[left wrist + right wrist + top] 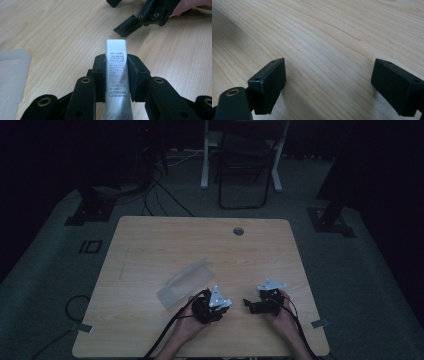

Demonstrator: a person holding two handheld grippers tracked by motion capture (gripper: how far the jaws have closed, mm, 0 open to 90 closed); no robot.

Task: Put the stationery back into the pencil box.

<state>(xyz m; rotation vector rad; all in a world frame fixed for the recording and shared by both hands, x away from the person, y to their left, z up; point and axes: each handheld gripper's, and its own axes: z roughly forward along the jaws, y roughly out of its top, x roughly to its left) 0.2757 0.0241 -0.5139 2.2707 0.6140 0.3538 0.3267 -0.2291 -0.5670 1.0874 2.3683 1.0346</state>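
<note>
The left claw (pixel 116 75) is clamping a glue stick (pixel 116 75) by its body, free end jutting forward, probably so the right claw (pixel 328 82), hanging wide and empty over the tabletop (pixel 150 245), can reach it, the clear case (pixel 184 283) lying beside.

Table (pixel 332 37): pale wood-grain, matt. Glue stick tube (pixel 116 75): smooth silver-white plastic, printed. Jaws: matt black plastic.
</note>
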